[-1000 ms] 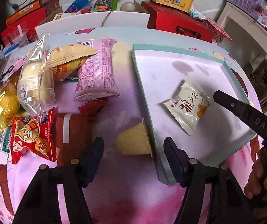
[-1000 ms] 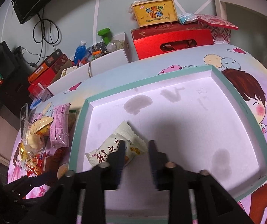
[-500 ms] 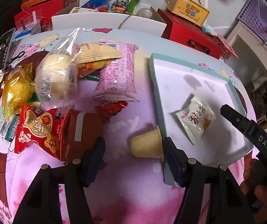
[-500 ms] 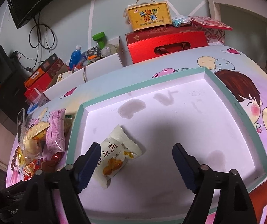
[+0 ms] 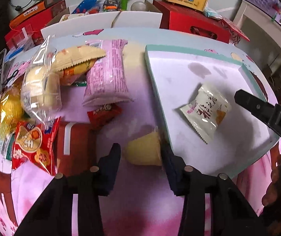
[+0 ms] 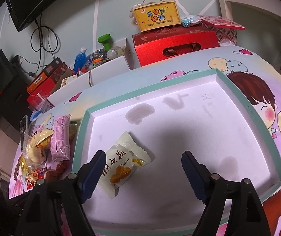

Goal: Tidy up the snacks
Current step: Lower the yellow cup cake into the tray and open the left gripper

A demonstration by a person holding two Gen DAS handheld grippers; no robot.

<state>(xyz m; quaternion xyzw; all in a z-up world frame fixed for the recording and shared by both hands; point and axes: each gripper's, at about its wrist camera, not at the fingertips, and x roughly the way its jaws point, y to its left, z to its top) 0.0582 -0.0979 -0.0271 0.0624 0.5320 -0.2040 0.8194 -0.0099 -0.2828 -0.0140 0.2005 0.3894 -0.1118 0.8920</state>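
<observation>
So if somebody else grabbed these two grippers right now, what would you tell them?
Left gripper: open around the yellow jelly cup on the table beside the tray, not clamped.
Right gripper: open, holding nothing, over the tray.
Done: the white snack packet lies in the tray.
Left: the jelly cup, pink packet, red packet and the remaining pile.
</observation>
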